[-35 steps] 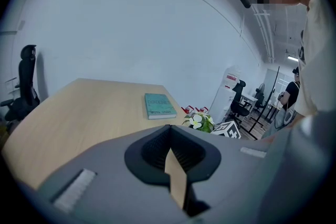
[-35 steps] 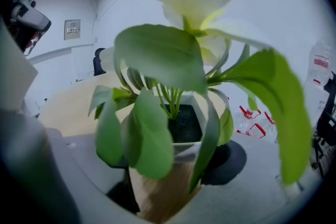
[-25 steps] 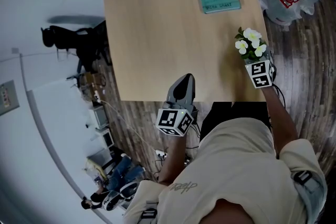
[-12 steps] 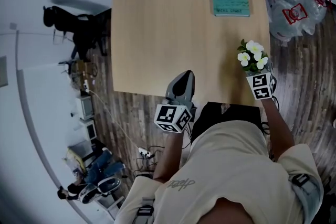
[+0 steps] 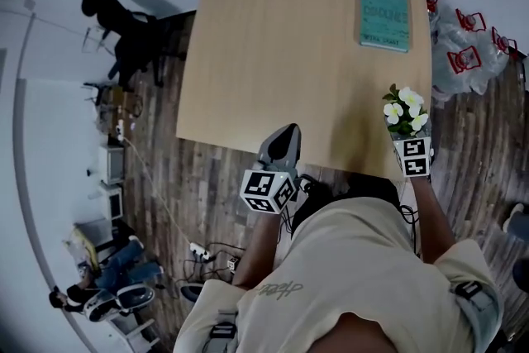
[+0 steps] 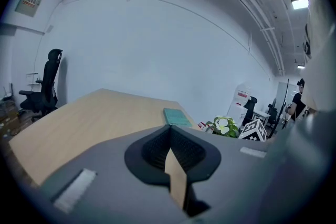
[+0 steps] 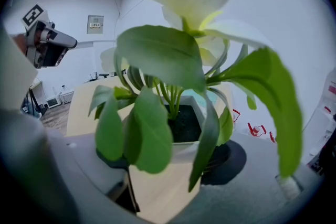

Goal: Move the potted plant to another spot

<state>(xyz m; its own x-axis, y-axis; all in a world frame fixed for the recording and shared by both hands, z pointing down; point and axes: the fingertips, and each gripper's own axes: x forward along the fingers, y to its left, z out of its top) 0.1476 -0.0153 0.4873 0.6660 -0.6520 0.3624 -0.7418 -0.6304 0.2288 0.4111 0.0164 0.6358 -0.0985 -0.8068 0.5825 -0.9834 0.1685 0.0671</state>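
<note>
- Potted plant (image 5: 406,112) is at the near right corner of the desk (image 5: 281,37). It has white flowers and green leaves.
- From above, the leaves hide its white pot (image 7: 164,186). I cannot tell if the pot touches the desk or hangs just over it.
- Right tool (image 5: 409,136) squeezes the pot from both sides. In the right gripper view the pot fills the gap between the two dark pads (image 7: 226,164).
- One big blurry flower covers the top of that view.
- Left tool (image 5: 286,132) is over the near desk edge. It is pinched together with nothing in it.
- A green book (image 5: 385,16) lies flat at the far right of the desk, well apart from the plant.
- Its title is too small to read.
</note>
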